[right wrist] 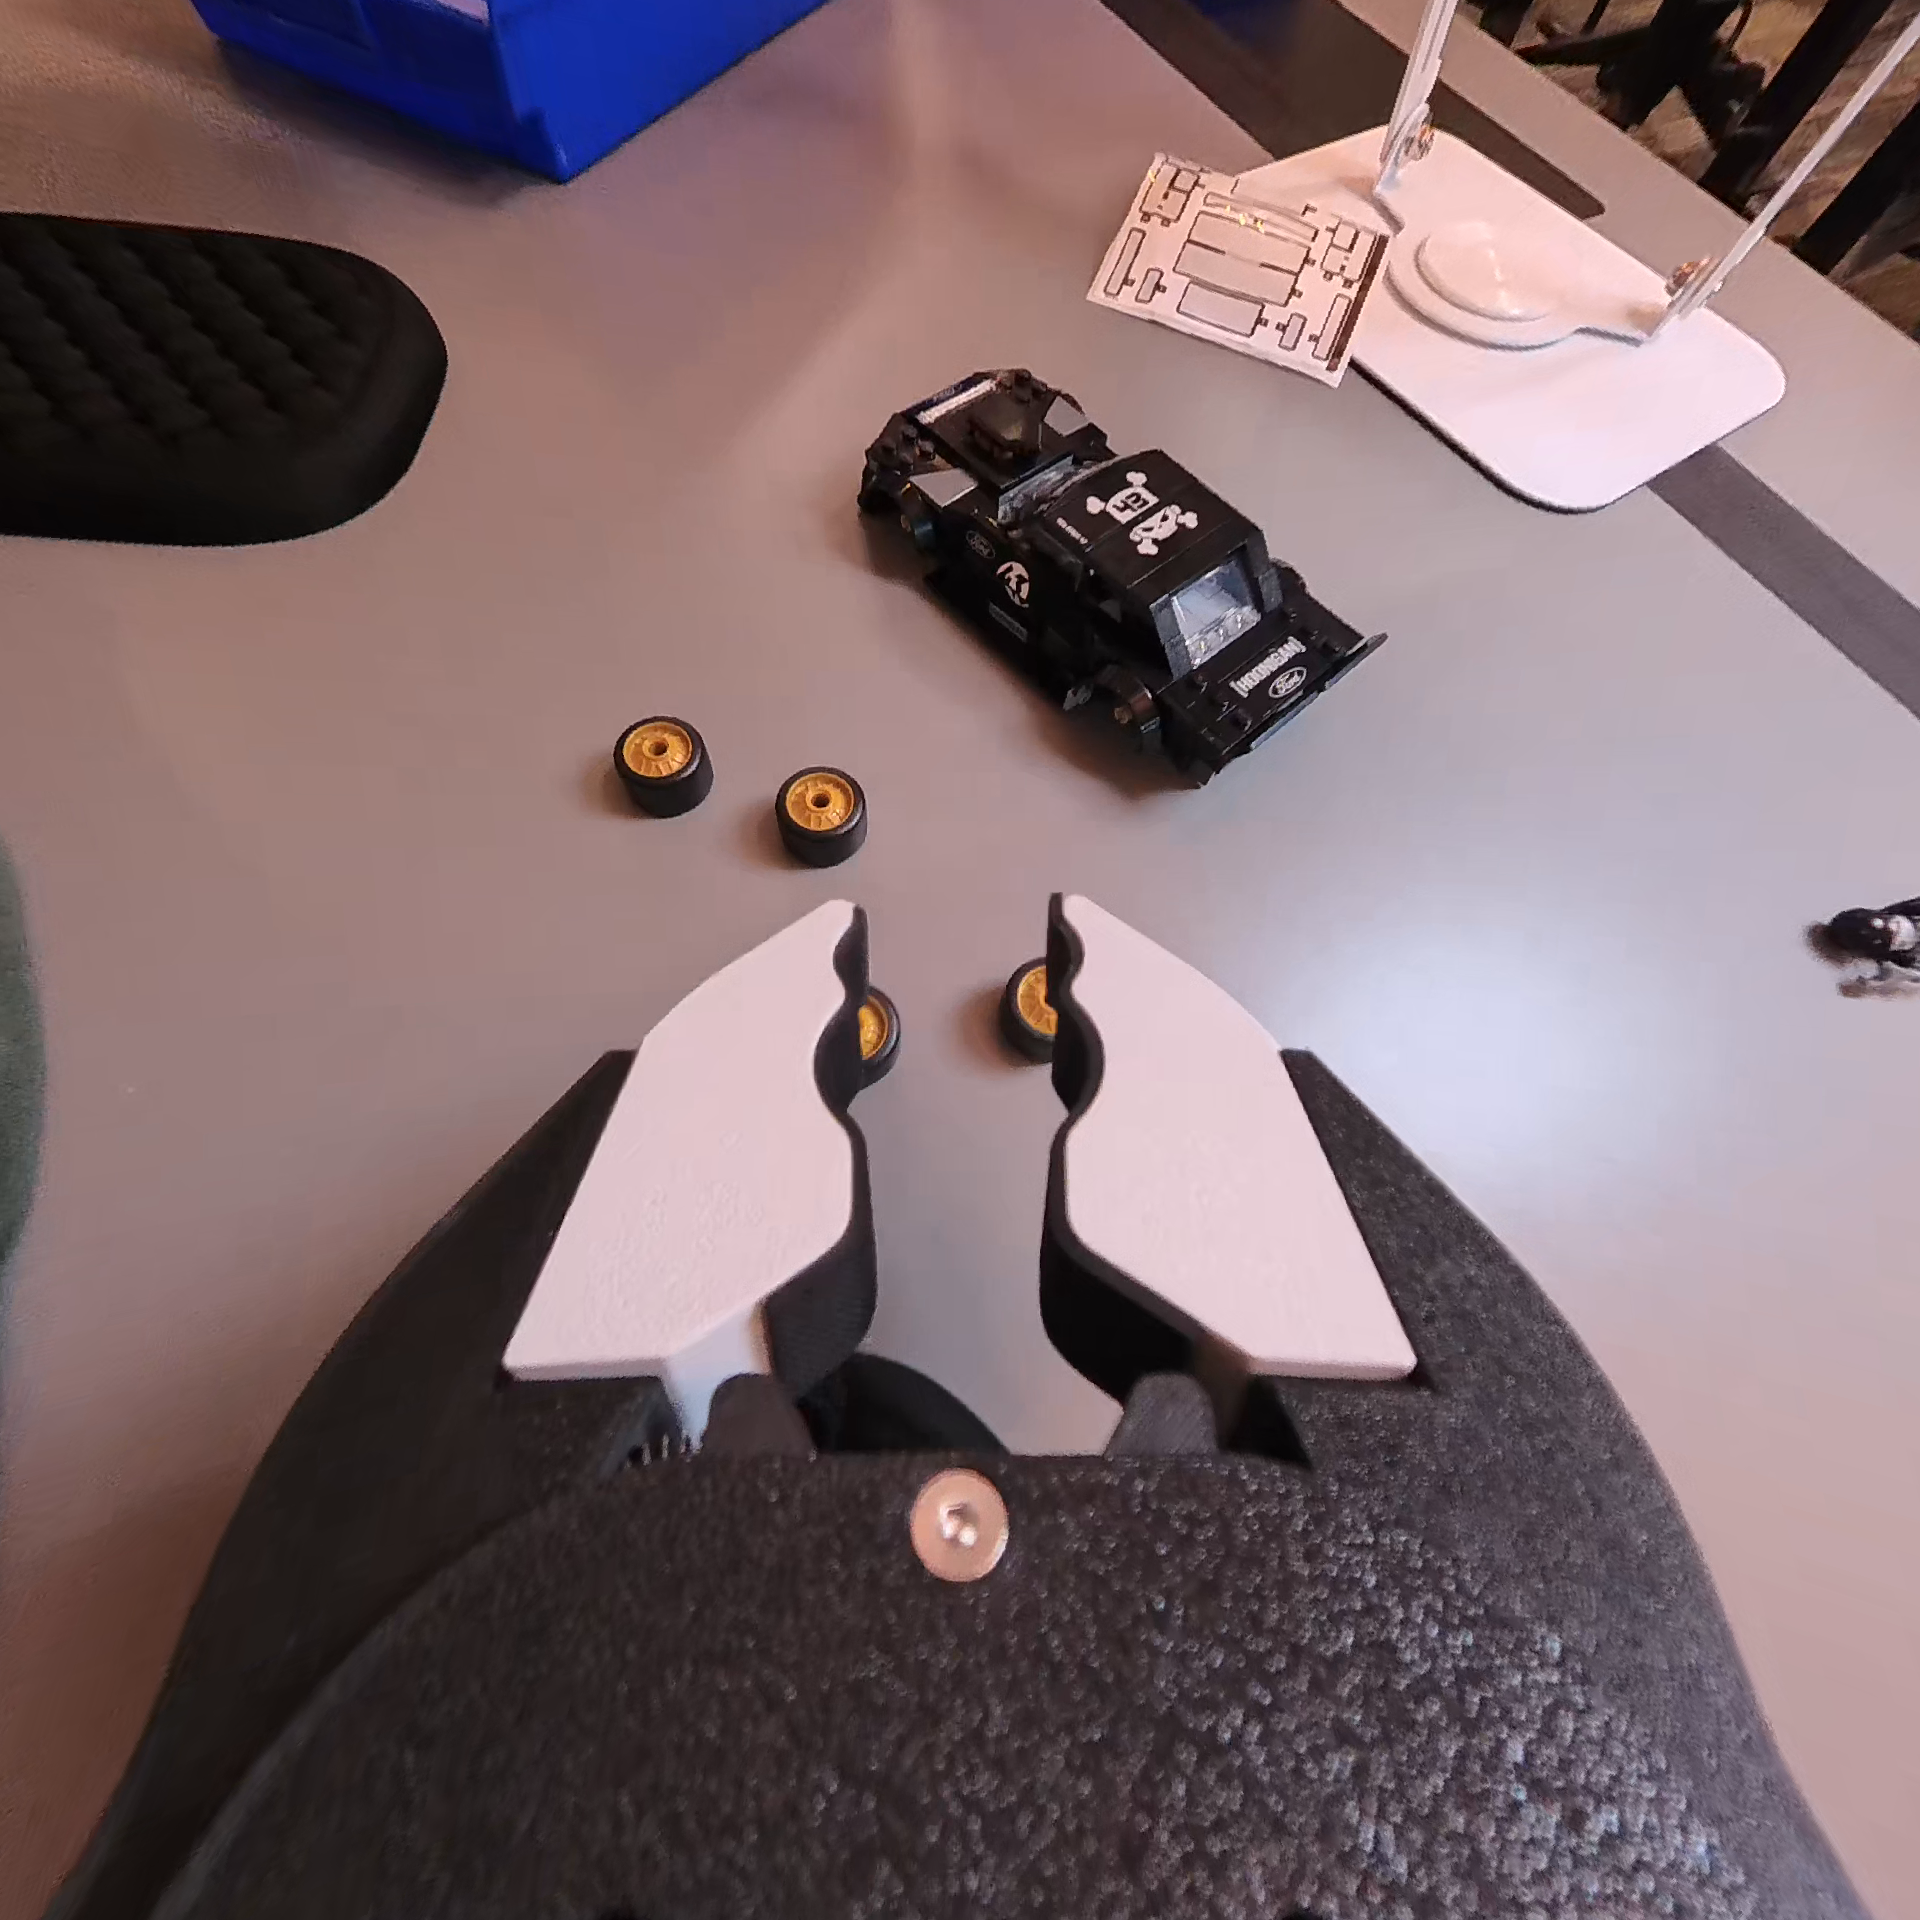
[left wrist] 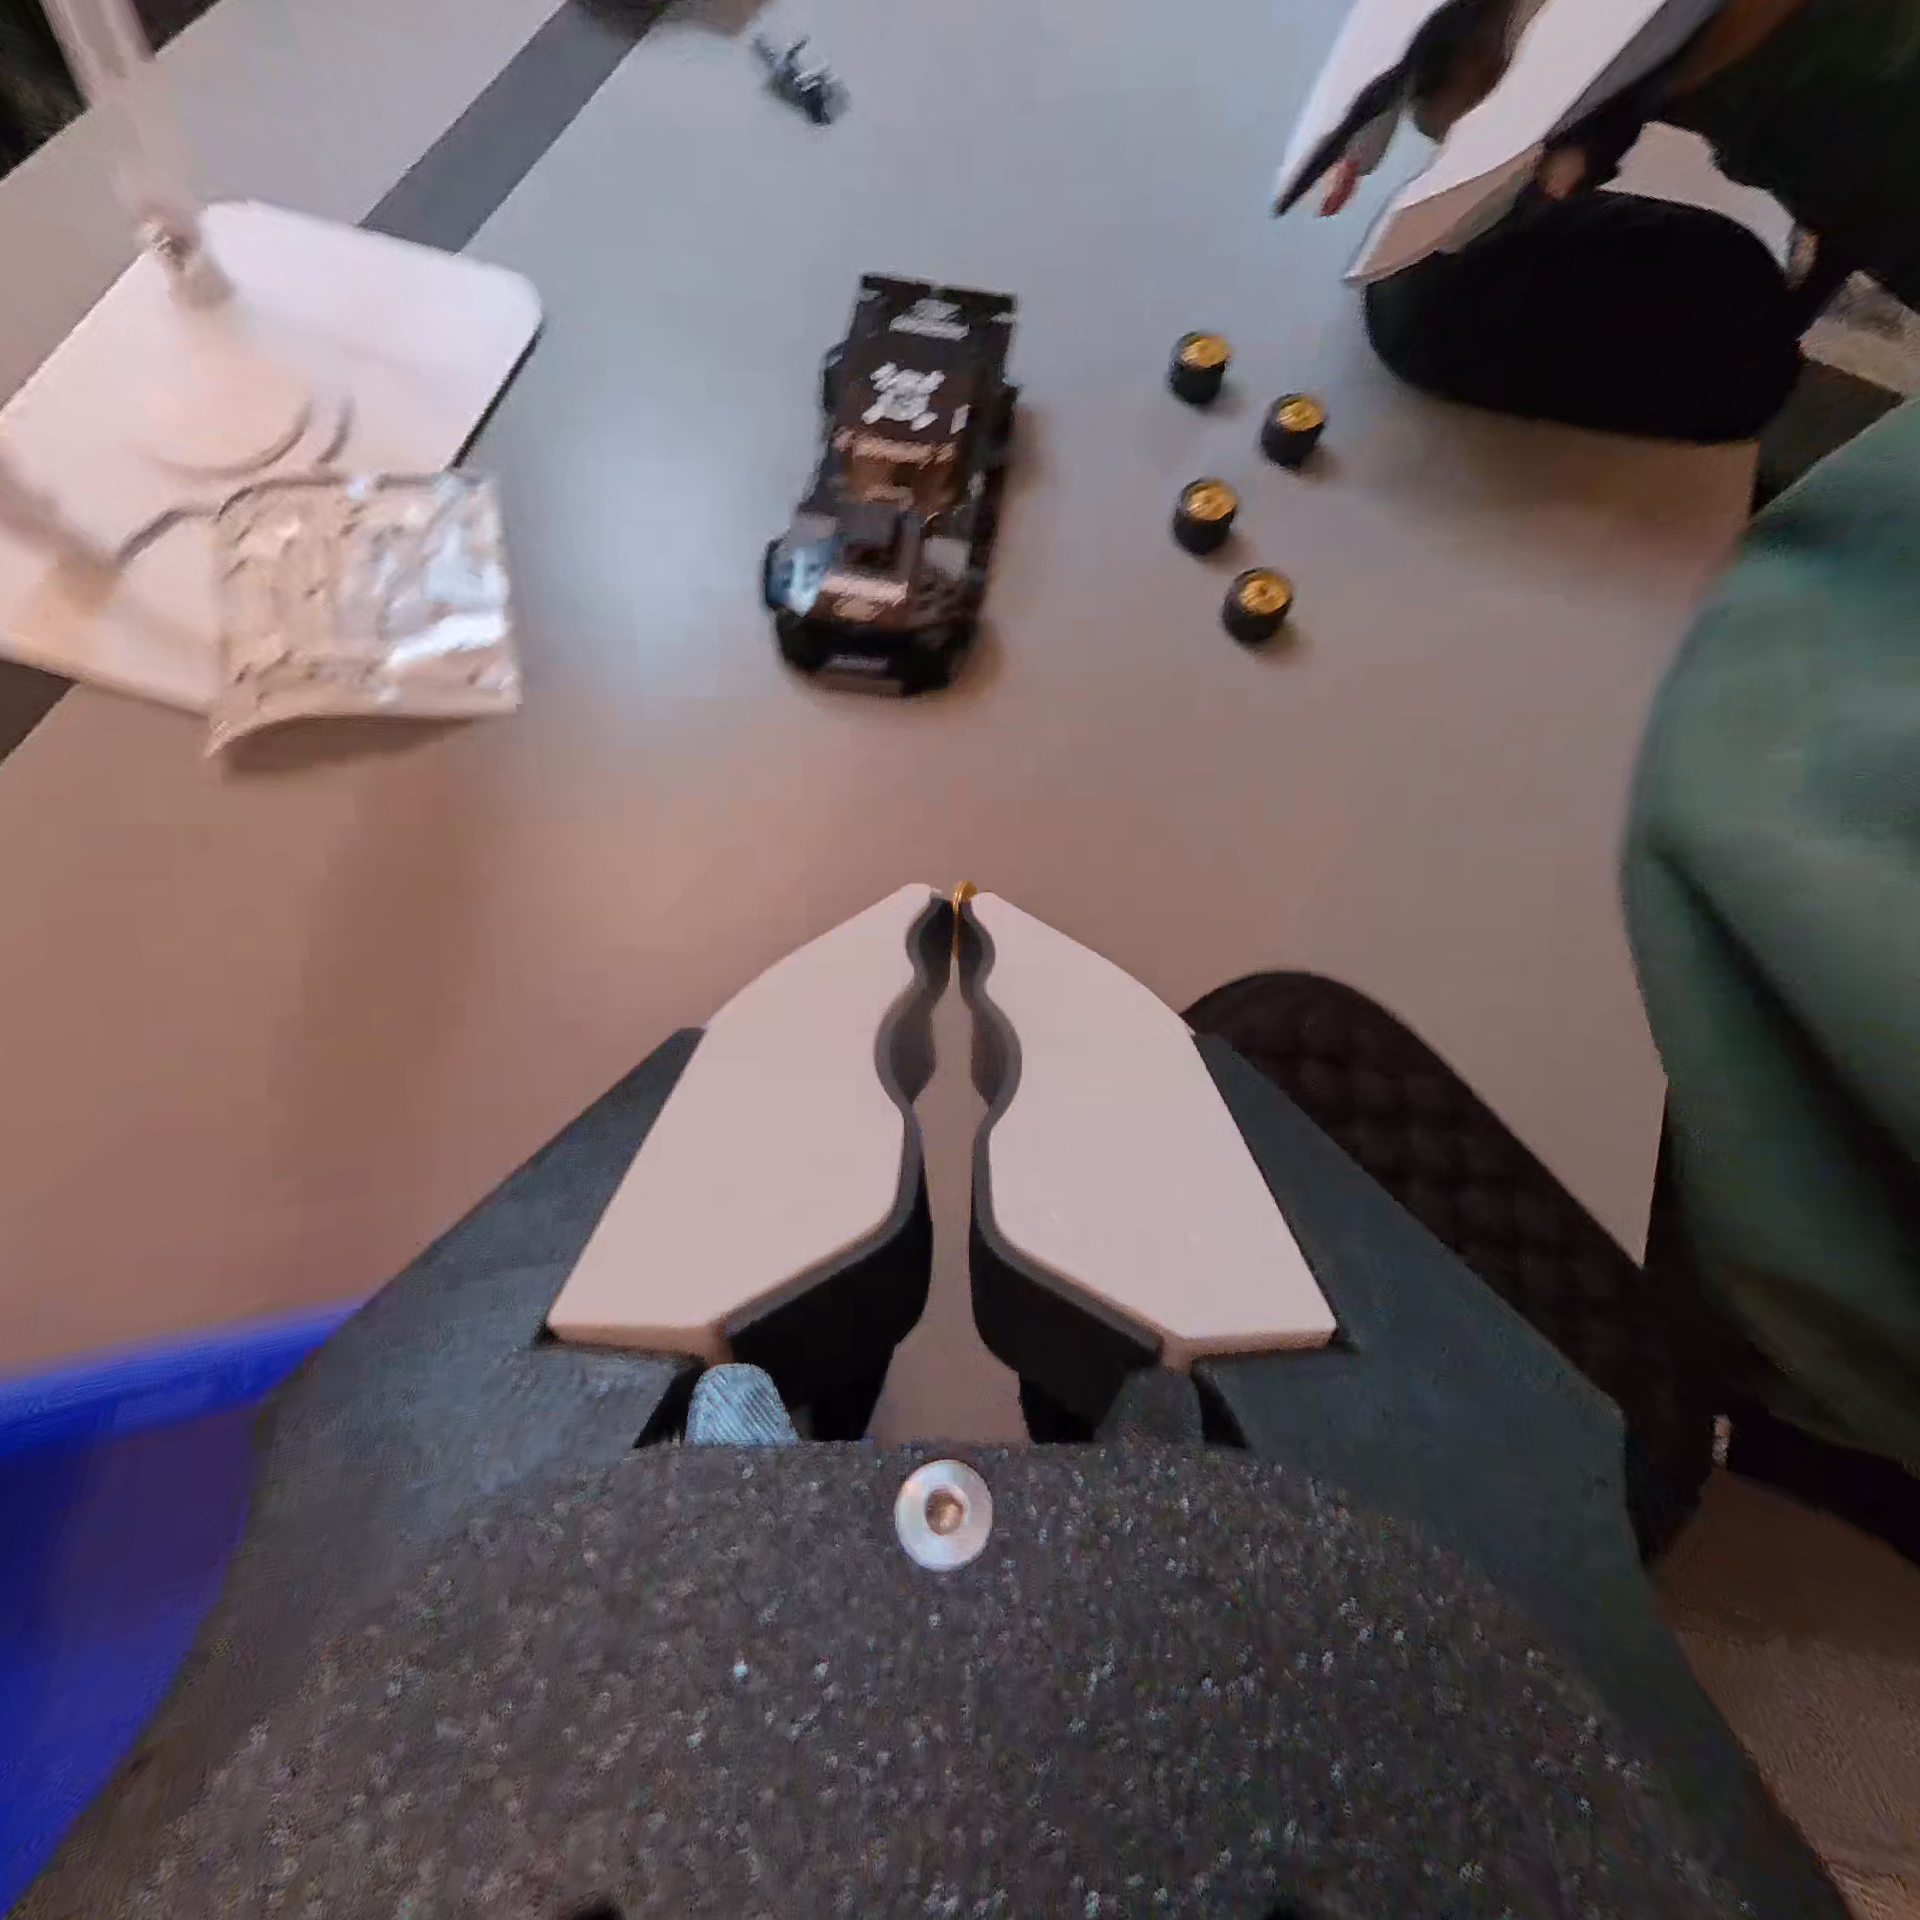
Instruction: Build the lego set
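On the grey table (right wrist: pixel 312 665) ahead of us sits the black lego car (right wrist: pixel 1117 582), wheel-less and flat on its underside, with white stickers on its roof. Our right gripper (right wrist: pixel 956 925) hovers above the table with its 2 fingers spread apart. Below it lie 4 black wheels with gold hubs: 1 wheel (right wrist: pixel 663 766) farthest to the left, a second (right wrist: pixel 821 814) just beside it, a third (right wrist: pixel 876 1032) half hidden behind the left finger, and a fourth (right wrist: pixel 1029 1010) partly behind the right finger. None of them touches the fingers as far as we can tell.

Our left gripper (left wrist: pixel 958 914) is pressed nearly together, pinching a small gold piece (left wrist: pixel 961 906) at the very tips; only its thin edge shows, so we cannot tell its shape. From this side the car (left wrist: pixel 894 488) lies near the middle of the table, and the 4 wheels (left wrist: pixel 1205 514) form a slanted row to its right.

A white stand base (right wrist: pixel 1558 384) sits beyond the car, with a used sticker sheet (right wrist: pixel 1236 265) overlapping its edge. A blue bin (right wrist: pixel 520 73) stands at the far left in the right wrist view, and a small dark figure (right wrist: pixel 1870 940) lies at the right edge, too blurred to identify.
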`<state>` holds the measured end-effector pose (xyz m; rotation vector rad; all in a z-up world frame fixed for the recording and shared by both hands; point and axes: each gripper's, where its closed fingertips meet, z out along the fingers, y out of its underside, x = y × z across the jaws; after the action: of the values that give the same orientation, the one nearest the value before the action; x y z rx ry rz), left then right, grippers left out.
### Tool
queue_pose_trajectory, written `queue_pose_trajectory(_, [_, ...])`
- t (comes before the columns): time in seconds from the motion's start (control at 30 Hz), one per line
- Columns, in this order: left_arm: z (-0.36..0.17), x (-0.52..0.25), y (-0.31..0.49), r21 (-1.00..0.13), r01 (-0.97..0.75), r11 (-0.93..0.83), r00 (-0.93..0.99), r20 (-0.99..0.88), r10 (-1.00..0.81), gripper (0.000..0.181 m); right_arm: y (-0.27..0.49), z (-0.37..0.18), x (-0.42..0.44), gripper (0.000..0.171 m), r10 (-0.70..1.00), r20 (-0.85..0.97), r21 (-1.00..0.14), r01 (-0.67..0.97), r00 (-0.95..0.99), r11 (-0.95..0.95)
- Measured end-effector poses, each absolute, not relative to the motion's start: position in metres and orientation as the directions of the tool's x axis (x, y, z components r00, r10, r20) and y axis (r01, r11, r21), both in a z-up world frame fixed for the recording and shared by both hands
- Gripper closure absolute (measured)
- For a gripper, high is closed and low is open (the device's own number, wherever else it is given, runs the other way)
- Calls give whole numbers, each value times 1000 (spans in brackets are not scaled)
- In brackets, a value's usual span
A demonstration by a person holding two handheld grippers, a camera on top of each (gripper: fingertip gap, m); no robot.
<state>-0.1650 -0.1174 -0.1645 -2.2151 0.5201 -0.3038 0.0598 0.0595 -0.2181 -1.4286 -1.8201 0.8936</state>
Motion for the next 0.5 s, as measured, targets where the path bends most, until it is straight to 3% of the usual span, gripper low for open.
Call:
queue_pose_trajectory(0.1, [-174, -122, -86, -810, -324, -489, 860, -37, -509, 180, 58, -213, 61, 139, 976, 105, -836, 515, -191, 191])
queue_pose_trajectory(0.17, [-186, -96, -63, -808, -443, -389, 825, -198, -529, 180, 58, -212, 65, 139, 977, 115, -836, 513, -181, 193])
queue_pose_trajectory(0.37, [-243, -38, -31, -648, -707, -284, 652, -440, -617, 180, 64, -213, 87, 139, 985, 114, -839, 518, -132, 167])
queue_pose_trajectory(0.5, [-268, -26, -36, -575, -761, -300, 588, -417, -693, 180, 66, -215, 99, 140, 990, 94, -846, 516, -106, 136])
